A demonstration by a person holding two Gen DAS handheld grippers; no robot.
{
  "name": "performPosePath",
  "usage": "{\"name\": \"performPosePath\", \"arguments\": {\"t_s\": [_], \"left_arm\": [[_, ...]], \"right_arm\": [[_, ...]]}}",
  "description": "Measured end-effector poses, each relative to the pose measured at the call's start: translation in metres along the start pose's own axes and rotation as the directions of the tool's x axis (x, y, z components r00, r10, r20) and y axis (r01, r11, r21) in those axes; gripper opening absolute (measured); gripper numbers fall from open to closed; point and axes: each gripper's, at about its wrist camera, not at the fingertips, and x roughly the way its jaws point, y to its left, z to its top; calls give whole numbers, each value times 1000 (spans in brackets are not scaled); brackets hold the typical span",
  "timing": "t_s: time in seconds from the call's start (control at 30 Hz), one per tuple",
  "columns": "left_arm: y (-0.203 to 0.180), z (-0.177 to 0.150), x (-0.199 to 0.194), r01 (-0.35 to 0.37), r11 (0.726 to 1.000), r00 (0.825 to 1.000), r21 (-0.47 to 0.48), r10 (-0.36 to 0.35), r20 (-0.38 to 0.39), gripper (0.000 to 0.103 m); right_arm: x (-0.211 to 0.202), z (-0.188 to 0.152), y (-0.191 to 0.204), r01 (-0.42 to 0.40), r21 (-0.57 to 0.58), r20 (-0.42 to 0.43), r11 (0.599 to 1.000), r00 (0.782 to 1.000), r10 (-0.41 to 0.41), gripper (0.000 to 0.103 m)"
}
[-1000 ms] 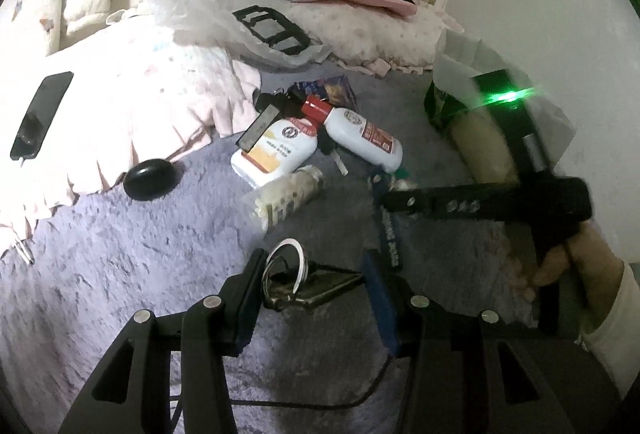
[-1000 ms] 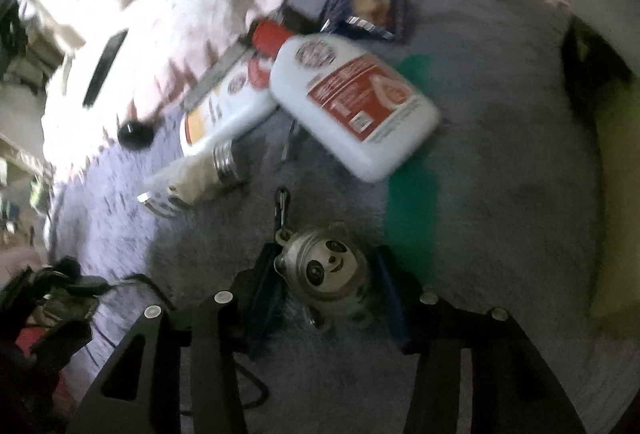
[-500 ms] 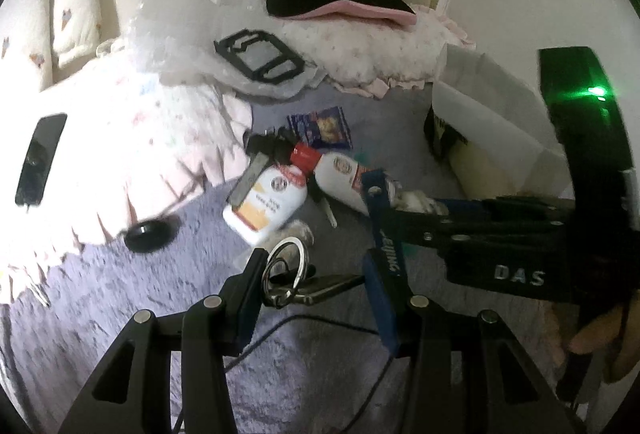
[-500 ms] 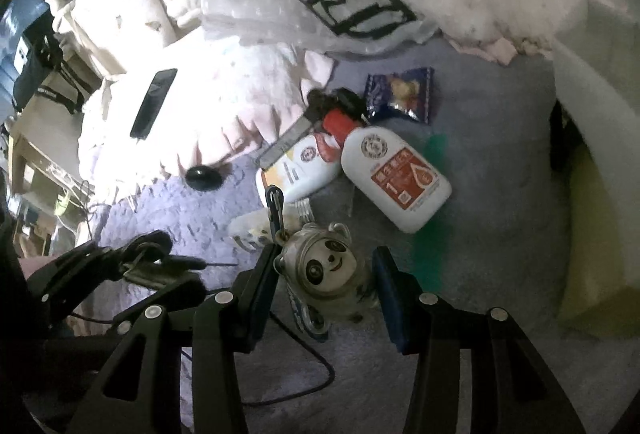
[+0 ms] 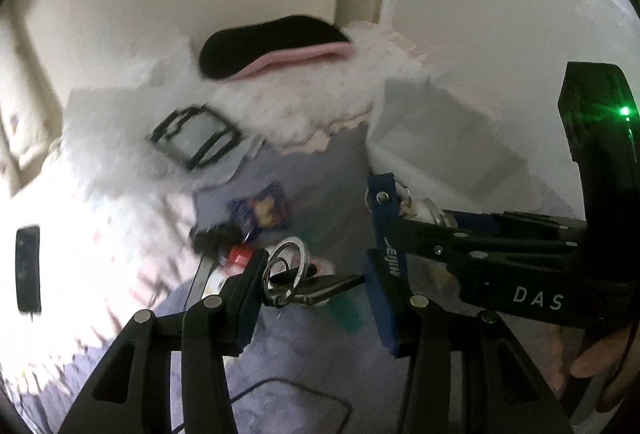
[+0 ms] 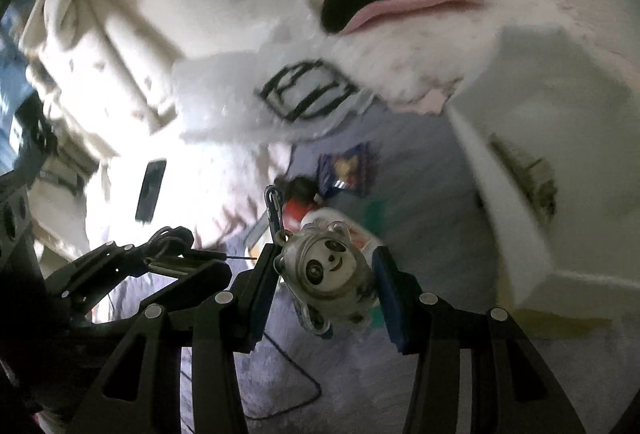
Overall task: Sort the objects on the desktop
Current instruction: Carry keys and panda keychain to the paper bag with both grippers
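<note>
Though motion blurs everything, bottles (image 5: 240,266) hide behind held keys (image 5: 298,280).

A pale cream wall (image 5: 168,13) rises behind a lilac fleece blanket (image 5: 320,374) and frilled white bedding (image 5: 120,234).

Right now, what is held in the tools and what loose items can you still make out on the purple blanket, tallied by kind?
Key bunch, in left tool: 1
Panda keychain, in right tool: 1
Red-capped bottle: 1
Snack packet: 1
Total: 4; blur may hide others.
</note>
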Motion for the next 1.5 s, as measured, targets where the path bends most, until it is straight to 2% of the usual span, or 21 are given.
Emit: {"name": "performPosePath", "arguments": {"t_s": [0.2, 0.37, 0.63, 0.7, 0.8, 0.93, 1.07, 1.17, 1.3, 1.43, 1.5], "left_arm": [[-32, 39, -4, 25, 996, 999, 86, -27, 24, 45], [-55, 68, -6, 82, 983, 995, 163, -91, 45, 45], [-94, 117, 6, 115, 954, 985, 277, -145, 90, 45], [-106, 127, 16, 109, 939, 985, 325, -145, 90, 45], [-118, 138, 31, 141, 925, 982, 353, -177, 70, 45], [-125, 147, 57, 199, 918, 972, 344, -230, 49, 45], [-126, 150, 93, 263, 923, 961, 280, -275, 4, 45], [-133, 144, 117, 277, 924, 960, 263, -280, -27, 45], [-138, 136, 140, 252, 926, 967, 281, -249, -49, 45], [-131, 133, 148, 297, 933, 955, 204, -289, -71, 45], [-130, 128, 152, 318, 932, 948, 173, -306, -92, 45]], "right_arm": [[-31, 25, -15, -18, 38, 92, 999, 996, 14, 48], [-52, 44, -32, -49, 112, 172, 993, 985, 29, 48], [-84, 62, -71, -47, 232, 279, 971, 960, -20, 48], [-89, 62, -85, -42, 281, 297, 959, 954, -45, 48], [-93, 60, -106, -42, 347, 314, 937, 947, -74, 48], [-94, 54, -128, 18, 424, 299, 906, 941, -159, 48], [-95, 41, -139, 45, 475, 283, 879, 938, -201, 48], [-89, 38, -135, 95, 460, 258, 883, 937, -235, 48], [-68, 38, -132, 119, 435, 201, 892, 953, -225, 47], [-60, 40, -126, 197, 407, 160, 892, 946, -282, 47], [-60, 40, -126, 210, 402, 155, 891, 944, -292, 47]]}}
